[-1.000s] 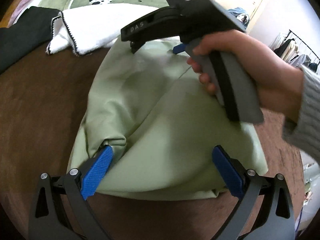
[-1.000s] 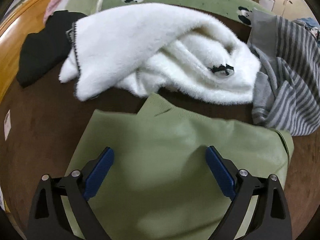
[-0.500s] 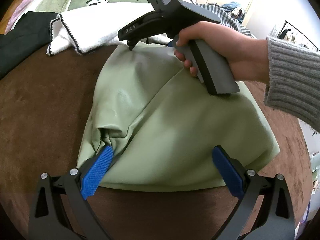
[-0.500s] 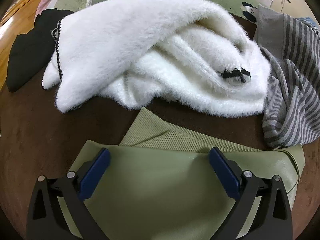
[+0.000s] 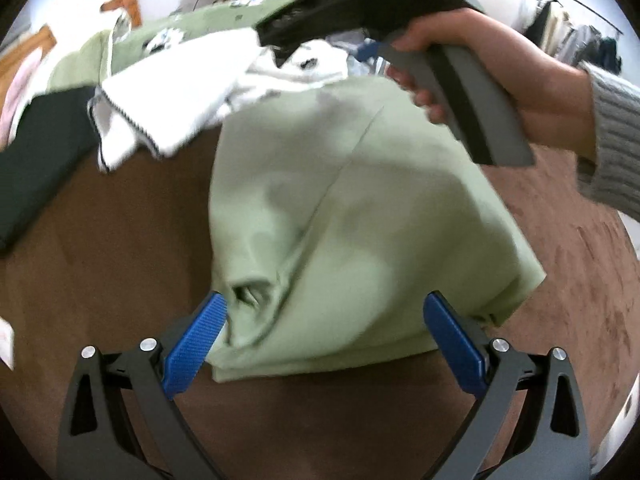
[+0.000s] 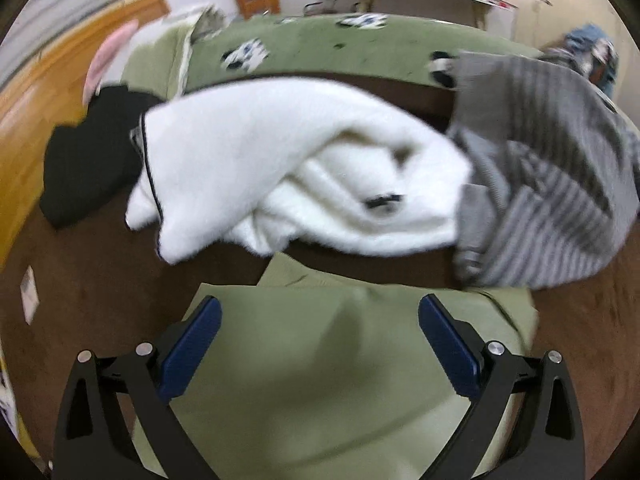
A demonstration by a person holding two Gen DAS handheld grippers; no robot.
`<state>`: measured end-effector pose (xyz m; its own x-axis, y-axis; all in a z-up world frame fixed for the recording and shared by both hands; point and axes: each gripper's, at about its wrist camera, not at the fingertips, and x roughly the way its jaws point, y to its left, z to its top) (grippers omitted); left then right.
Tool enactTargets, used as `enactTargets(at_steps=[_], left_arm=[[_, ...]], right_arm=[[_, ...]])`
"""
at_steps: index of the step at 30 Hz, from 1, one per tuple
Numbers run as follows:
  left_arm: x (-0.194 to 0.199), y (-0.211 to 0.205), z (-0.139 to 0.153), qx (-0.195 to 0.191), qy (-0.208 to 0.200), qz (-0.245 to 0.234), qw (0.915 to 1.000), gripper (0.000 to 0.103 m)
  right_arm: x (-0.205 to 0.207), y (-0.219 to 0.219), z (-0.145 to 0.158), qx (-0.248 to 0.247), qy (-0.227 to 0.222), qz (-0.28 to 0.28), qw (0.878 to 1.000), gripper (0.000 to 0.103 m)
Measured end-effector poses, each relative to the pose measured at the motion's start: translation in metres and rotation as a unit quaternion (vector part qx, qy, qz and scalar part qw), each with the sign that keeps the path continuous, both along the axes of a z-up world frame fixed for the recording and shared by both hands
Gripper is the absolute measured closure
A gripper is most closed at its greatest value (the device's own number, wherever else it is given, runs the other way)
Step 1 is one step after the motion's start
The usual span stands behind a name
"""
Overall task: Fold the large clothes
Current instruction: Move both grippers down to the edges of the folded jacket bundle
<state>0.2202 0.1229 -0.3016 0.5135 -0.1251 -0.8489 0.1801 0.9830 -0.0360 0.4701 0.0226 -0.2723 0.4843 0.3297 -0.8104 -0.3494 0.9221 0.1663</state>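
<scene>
A pale green garment (image 5: 352, 224) lies folded into a rough rectangle on the brown surface (image 5: 120, 248), with a bunched crease at its near left corner. My left gripper (image 5: 324, 332) stands open over the garment's near edge, fingers wide apart, nothing clamped. The right gripper's black body (image 5: 360, 4), held by a hand (image 5: 500, 52), hovers over the garment's far end. In the right wrist view the same green garment (image 6: 320, 368) fills the bottom, and my right gripper (image 6: 316, 336) is open above it, holding nothing.
A fluffy white garment (image 6: 288, 176) with black trim lies just beyond the green one. A grey striped garment (image 6: 560, 184) sits at the right, a black one (image 6: 88, 160) at the left. A green patterned blanket (image 6: 320, 48) lies behind. A small paper tag (image 6: 30, 294) lies left.
Both grippers have pulled back and risen from the green garment; the right one lifted from its far edge. The views tilted up and blurred. Both stayed open.
</scene>
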Motion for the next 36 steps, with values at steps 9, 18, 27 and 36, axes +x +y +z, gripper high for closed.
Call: enactTargets(at_steps=[9,18,27,36], left_arm=[[0.044,0.023,0.033,-0.011,0.006,0.018,0.9997,0.006],[0.089,0.055,-0.002,-0.076,0.042,0.046,0.9952,0.006],[0.113,0.095,-0.069,-0.193,0.101,0.085,0.9722,0.007],[0.130,0.083,-0.095,-0.198,0.133,0.027,0.9708,0.010]], right_arm=[[-0.032,-0.064,0.038,0.024,0.008,-0.049,0.998,0.006],[-0.065,-0.111,0.016,0.045,0.039,-0.057,0.997,0.006],[-0.090,-0.144,-0.052,0.112,0.108,-0.072,0.985,0.006],[-0.082,-0.153,-0.095,0.196,0.176,-0.069,0.962,0.006]])
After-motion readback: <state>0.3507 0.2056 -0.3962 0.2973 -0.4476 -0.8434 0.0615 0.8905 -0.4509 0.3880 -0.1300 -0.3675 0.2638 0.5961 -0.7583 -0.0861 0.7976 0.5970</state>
